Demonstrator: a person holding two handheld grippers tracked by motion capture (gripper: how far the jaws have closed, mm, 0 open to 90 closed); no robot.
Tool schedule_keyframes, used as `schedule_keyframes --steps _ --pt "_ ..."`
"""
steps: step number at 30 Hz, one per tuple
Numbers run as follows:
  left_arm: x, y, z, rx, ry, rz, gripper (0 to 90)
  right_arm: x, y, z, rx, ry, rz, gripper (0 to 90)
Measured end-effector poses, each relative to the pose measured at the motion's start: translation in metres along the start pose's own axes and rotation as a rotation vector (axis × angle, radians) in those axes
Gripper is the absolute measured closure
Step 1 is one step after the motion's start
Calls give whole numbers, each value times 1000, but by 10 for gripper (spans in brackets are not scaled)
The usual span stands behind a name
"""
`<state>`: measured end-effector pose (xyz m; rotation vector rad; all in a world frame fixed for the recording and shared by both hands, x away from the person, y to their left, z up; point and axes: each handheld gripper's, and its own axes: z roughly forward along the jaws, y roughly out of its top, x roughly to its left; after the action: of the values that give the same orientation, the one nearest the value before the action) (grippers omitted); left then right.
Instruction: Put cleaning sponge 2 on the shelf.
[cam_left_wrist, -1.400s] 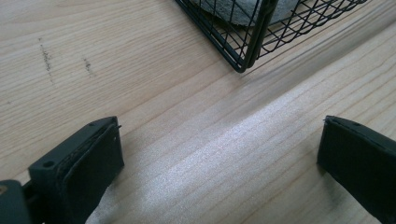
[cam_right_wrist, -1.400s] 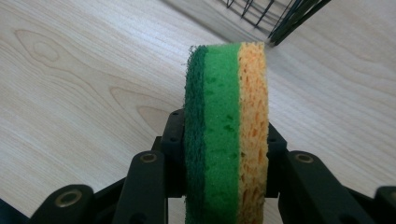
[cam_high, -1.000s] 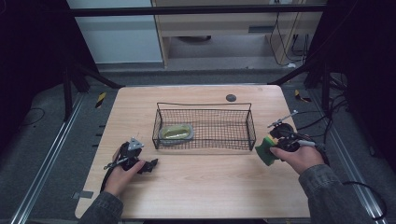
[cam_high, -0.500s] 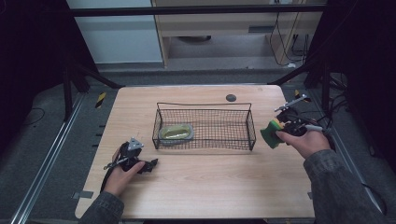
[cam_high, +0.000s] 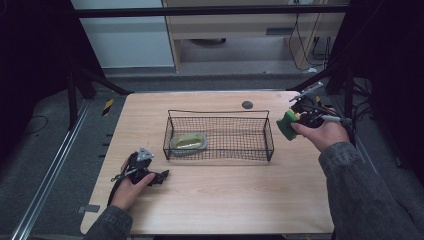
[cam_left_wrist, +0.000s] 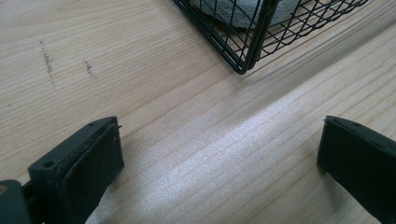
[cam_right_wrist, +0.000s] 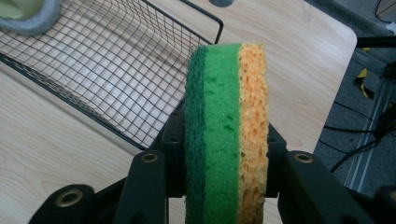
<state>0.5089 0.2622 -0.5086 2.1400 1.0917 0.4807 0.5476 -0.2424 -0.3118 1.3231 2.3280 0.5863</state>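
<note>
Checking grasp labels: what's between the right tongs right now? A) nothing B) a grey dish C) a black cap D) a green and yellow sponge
D: in the right gripper view the sponge, green on one side and yellow on the other, sits pinched between the two black jaws of the right tongs, held in the air beside the wire basket in the high view.

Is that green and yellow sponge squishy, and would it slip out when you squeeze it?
Probably squishy: the sponge shows open pores on its yellow side, so it likely gives under the right gripper, whose jaws clamp its flat faces. It looks light for its size. The rough green scouring layer probably keeps it from slipping, and it seems unlikely to break if dropped into the wire basket.
</note>
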Motion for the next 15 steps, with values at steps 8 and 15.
schedule_keyframes --steps 8,15 --pt "0 0 0 0 -1 2 0 3 22 -4 -15 -5 -41 645" --pt "0 0 0 1 -2 2 0 11 35 1 -28 3 -63 645"
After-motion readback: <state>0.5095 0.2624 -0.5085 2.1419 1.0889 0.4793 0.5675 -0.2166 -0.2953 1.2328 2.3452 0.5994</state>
